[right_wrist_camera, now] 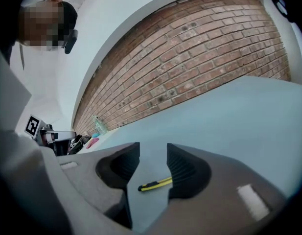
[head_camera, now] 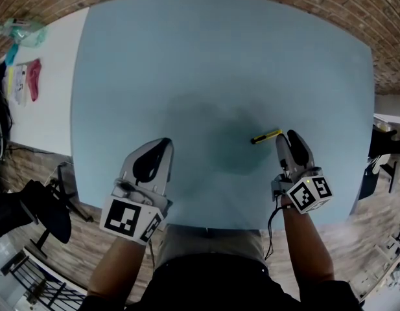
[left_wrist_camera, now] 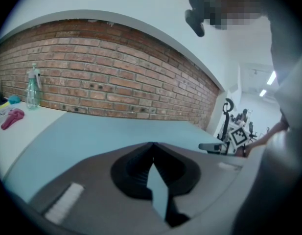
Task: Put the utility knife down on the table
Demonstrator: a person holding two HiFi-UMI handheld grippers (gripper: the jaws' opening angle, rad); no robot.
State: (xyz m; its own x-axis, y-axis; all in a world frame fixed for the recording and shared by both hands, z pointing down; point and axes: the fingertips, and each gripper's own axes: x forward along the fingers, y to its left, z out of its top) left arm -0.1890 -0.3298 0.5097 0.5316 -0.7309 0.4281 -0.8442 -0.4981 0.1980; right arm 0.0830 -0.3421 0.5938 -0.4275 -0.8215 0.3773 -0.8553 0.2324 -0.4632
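Observation:
The yellow and black utility knife (head_camera: 266,137) lies flat on the light blue table (head_camera: 206,63), just past the tips of my right gripper (head_camera: 288,137) and slightly to their left. Nothing touches the knife. In the right gripper view the utility knife (right_wrist_camera: 154,184) shows on the tabletop in the gap of the right gripper (right_wrist_camera: 153,147), its yellow end hidden behind one jaw. The jaws stand open and apart from it. My left gripper (head_camera: 163,142) rests low over the near left of the table, shut and empty; in its own view the left gripper (left_wrist_camera: 151,144) has its tips together.
A white table (head_camera: 54,102) to the left carries a pink object (head_camera: 34,76) and a spray bottle (left_wrist_camera: 33,87). A brick wall (left_wrist_camera: 106,87) runs along the far side. A black chair (head_camera: 37,212) stands by the near left corner.

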